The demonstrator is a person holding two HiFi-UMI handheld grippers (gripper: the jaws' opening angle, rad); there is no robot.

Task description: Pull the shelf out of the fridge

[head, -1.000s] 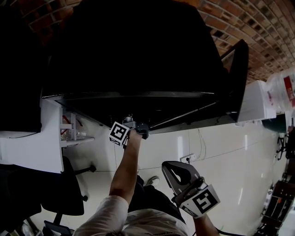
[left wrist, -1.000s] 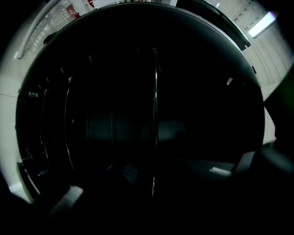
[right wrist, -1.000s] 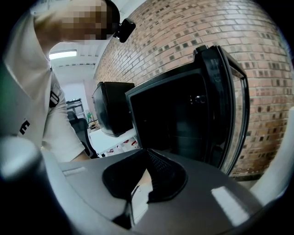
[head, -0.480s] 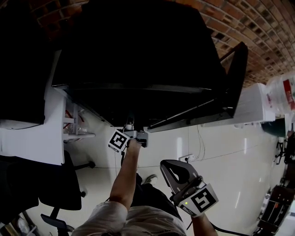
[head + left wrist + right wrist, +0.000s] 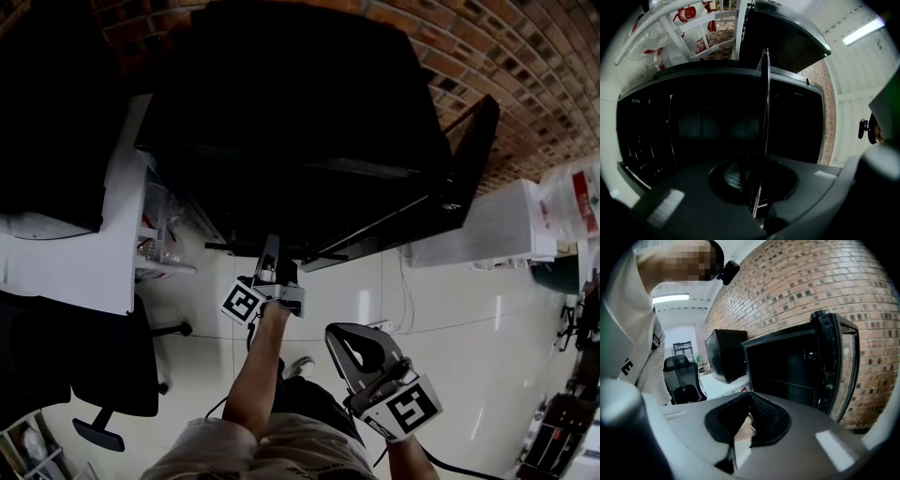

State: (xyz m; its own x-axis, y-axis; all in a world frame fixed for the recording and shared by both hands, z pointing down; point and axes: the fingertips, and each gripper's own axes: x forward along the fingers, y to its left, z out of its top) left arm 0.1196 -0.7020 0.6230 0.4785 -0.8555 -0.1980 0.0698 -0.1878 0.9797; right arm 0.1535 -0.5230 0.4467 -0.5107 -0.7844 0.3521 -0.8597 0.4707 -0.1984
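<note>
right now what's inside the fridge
A wire shelf, its front rail clamped in the left hand-held gripper. The rest of the fridge interior is too dark to make out.

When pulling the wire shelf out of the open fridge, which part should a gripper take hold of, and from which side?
Take the front rail of the wire shelf, coming in from the open front of the fridge with the jaws closing across the thin rod. That rail lies nearest the opening and seems to run crosswise to the pull. The left gripper is shut on it there.
</note>
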